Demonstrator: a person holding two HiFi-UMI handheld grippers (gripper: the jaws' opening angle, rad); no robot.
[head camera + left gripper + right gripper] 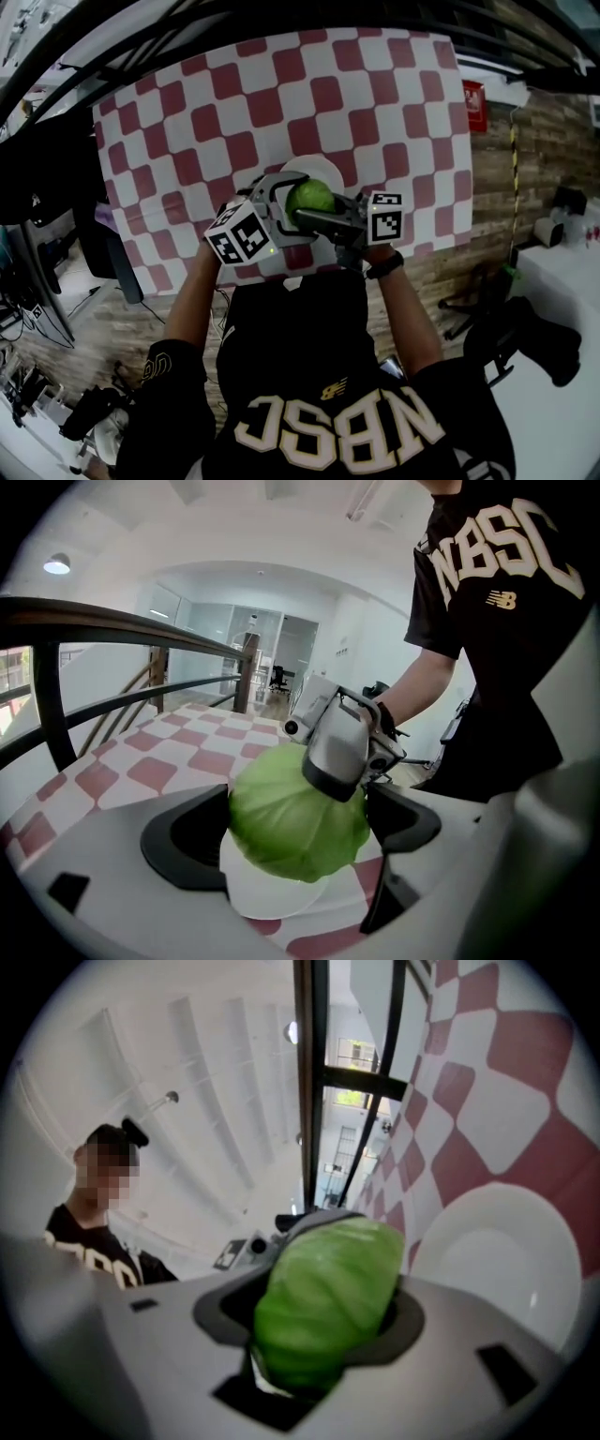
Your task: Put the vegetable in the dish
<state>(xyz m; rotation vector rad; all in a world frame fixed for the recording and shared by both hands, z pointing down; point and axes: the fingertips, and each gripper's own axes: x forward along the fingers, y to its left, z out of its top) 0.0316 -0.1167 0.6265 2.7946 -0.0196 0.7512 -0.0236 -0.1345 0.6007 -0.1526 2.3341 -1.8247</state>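
A green cabbage (310, 199) hangs just above a white dish (321, 163) on the red-and-white checked tablecloth (375, 112). My right gripper (324, 214) reaches in from the right and is shut on the cabbage (323, 1312), which fills the space between its jaws. My left gripper (289, 208) faces it from the left, jaws spread wide around the cabbage (295, 822) without pressing on it. In the left gripper view the right gripper (337, 752) clamps the cabbage's far side, over the dish (272, 892). The dish (506, 1260) lies to the right in the right gripper view.
The checked cloth covers the whole table. A dark railing (281, 23) runs past the table's far side. Wooden floor (506, 178) lies to the right, with a dark chair (525, 342) and a white counter (562, 281) beyond it.
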